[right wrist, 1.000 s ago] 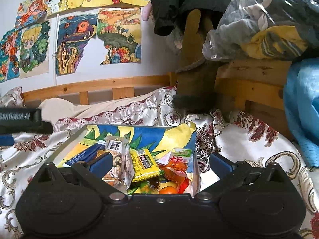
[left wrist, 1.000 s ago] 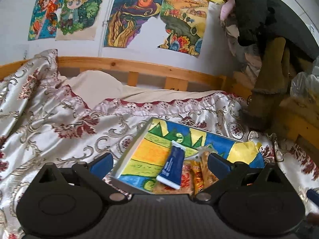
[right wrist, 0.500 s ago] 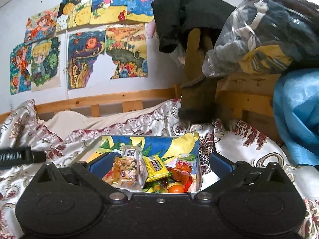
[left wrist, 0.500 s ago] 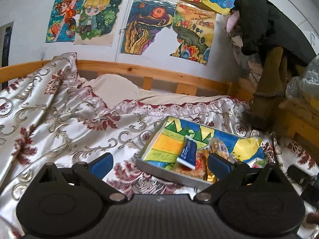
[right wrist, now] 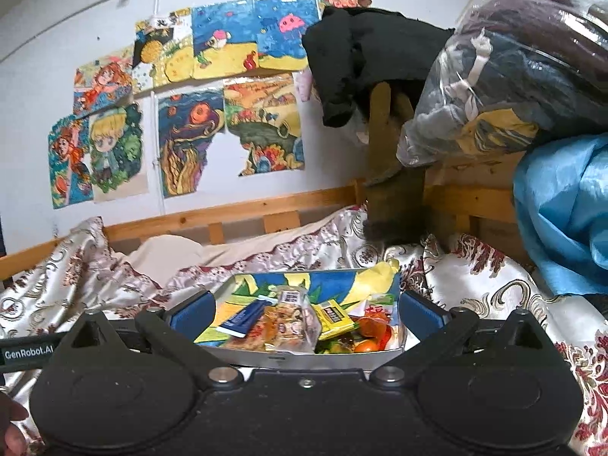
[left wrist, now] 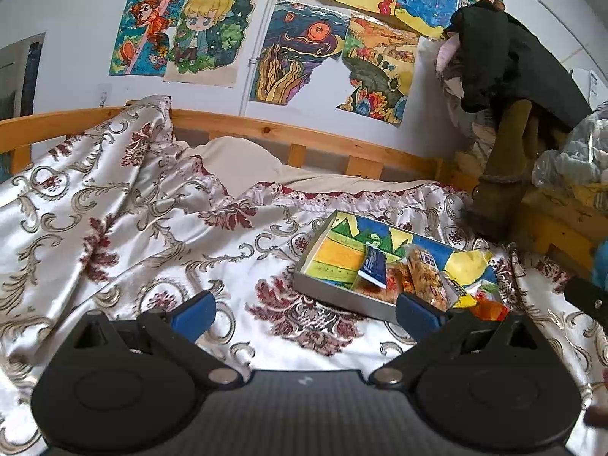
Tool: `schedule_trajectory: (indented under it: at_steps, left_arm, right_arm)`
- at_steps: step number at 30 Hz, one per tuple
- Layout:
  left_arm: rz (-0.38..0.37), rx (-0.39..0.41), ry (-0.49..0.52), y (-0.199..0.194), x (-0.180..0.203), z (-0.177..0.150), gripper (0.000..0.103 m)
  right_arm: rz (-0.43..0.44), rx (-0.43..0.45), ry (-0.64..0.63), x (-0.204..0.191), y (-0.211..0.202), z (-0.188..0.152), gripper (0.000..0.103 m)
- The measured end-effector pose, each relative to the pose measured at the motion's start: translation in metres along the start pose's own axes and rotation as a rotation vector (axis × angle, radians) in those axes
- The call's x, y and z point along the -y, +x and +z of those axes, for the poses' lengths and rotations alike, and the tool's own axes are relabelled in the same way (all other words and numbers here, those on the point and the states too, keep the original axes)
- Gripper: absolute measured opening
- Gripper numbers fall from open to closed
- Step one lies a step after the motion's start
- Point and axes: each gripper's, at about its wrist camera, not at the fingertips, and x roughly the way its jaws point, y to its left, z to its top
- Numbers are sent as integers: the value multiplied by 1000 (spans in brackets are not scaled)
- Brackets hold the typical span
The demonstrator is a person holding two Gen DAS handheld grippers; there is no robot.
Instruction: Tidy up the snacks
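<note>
I have both grippers spread wide and holding nothing: the left gripper [left wrist: 304, 311] hangs over bare bedspread [left wrist: 152, 235], and the right gripper [right wrist: 304, 309] frames the near edge of the snack box [right wrist: 304, 357]. The box sits on the rumpled quilt near the bed's right end, with the blue tube [right wrist: 241, 321], clear cookie bag [right wrist: 288, 323], yellow packet [right wrist: 334, 317] and oranges [right wrist: 366, 345] heaped toward its right corner. My worry is that the soft bedding lets the box tip or slide if I push down on a packet.

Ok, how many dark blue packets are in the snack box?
1. The dark blue packet lies at the left of the snack pile in the box, partly on bare lining; others may hide beneath the pile.
</note>
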Motion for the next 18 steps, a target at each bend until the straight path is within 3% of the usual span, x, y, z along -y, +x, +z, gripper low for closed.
schedule_trajectory:
  at_steps: [13, 18]
  left_arm:
    - [-2, 20, 8, -42, -17, -6, 103]
    - [-36, 22, -24, -53, -27, -19, 103]
  right_arm:
    - [-4, 46, -13, -16, -58, -17, 102]
    - [-4, 13, -47, -26, -76, -32, 102]
